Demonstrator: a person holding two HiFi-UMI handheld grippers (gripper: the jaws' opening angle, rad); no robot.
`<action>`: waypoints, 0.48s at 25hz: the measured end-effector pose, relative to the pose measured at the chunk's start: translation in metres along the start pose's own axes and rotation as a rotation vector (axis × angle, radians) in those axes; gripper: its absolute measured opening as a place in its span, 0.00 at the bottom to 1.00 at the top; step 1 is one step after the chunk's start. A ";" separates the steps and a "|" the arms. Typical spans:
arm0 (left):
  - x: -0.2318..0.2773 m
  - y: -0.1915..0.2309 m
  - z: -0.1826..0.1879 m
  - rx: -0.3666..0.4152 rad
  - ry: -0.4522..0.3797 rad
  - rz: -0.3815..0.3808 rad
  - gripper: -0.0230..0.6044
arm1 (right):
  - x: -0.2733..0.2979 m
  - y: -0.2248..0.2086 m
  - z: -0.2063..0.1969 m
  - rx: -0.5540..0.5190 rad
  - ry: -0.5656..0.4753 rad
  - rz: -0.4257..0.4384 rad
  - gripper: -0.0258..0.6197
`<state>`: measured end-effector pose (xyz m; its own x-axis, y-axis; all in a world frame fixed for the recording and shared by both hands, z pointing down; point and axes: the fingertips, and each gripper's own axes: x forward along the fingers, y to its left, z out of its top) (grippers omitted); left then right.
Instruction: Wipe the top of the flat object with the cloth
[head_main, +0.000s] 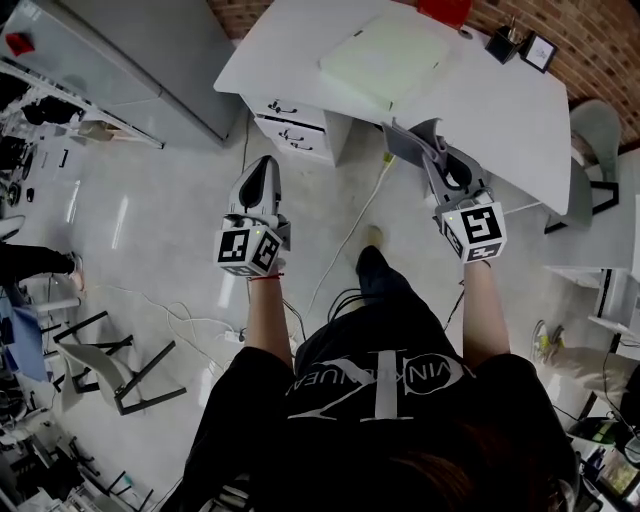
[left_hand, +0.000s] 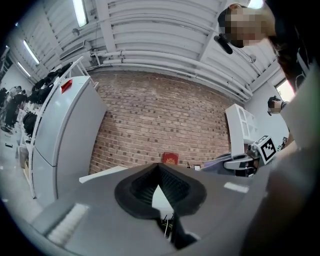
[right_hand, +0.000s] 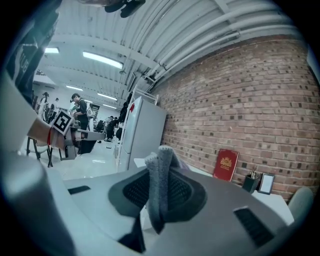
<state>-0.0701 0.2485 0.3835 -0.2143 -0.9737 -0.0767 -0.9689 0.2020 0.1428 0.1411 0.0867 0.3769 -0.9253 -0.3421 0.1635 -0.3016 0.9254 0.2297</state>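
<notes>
Head view: a person in a black T-shirt stands over a pale floor with a gripper in each hand. The left gripper sits at 11 o'clock from centre, its jaws together with nothing in them. The right gripper, at 1 o'clock, is clamped on a grey cloth that hangs at the front edge of a white desk. The flat pale-green panel lies on that desk at 12 to 1 o'clock, apart from the cloth. A drawer unit stands under the desk.

Left gripper view: the jaws meet at their tips, empty. A red book leans on the brick wall at 12 o'clock above them, and a white refrigerator stands at 9 o'clock.

Right gripper view: both pads press on the folded cloth, which stands up between them. The book is at 3 o'clock, and a pen holder and a small frame are just past it.
</notes>
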 end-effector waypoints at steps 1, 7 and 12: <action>0.011 0.003 0.000 0.001 0.003 -0.007 0.05 | 0.009 -0.006 0.001 -0.002 0.003 0.002 0.13; 0.077 0.021 -0.005 0.000 0.019 -0.024 0.05 | 0.059 -0.042 0.001 -0.024 0.024 0.016 0.13; 0.133 0.032 -0.009 0.001 0.022 -0.041 0.05 | 0.099 -0.075 -0.001 -0.010 0.025 0.015 0.13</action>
<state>-0.1282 0.1247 0.3869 -0.1716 -0.9833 -0.0603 -0.9769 0.1620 0.1394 0.0724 -0.0167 0.3772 -0.9234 -0.3327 0.1912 -0.2855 0.9286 0.2370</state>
